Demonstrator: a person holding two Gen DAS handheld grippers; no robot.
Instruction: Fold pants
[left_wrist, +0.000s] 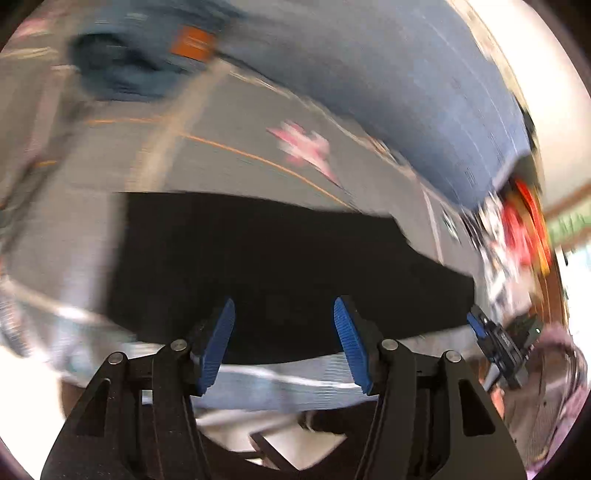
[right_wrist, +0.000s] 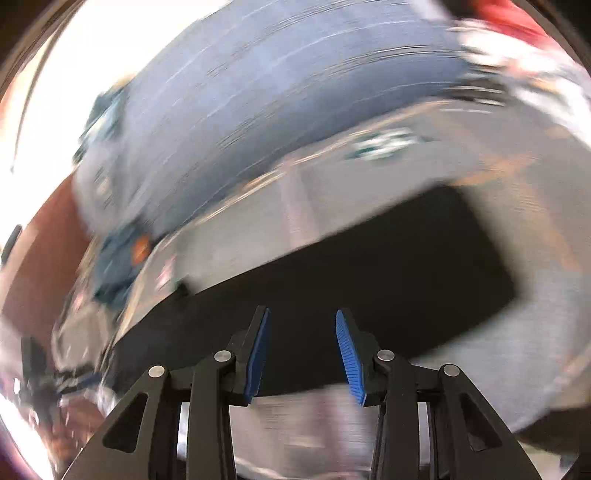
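Grey bedding (left_wrist: 229, 166) under black pants (left_wrist: 266, 266); red clutter (left_wrist: 524, 229) leftward only.

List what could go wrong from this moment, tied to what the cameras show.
1. Both views are smeared by motion, so aiming at an edge of the black pants now is unreliable.
2. The left hand-held gripper and right hand-held gripper are open and hold nothing; closing mid-cloth could pinch several layers or the grey cover too.
3. Blue bedding lies just beyond the pants and might get snagged.
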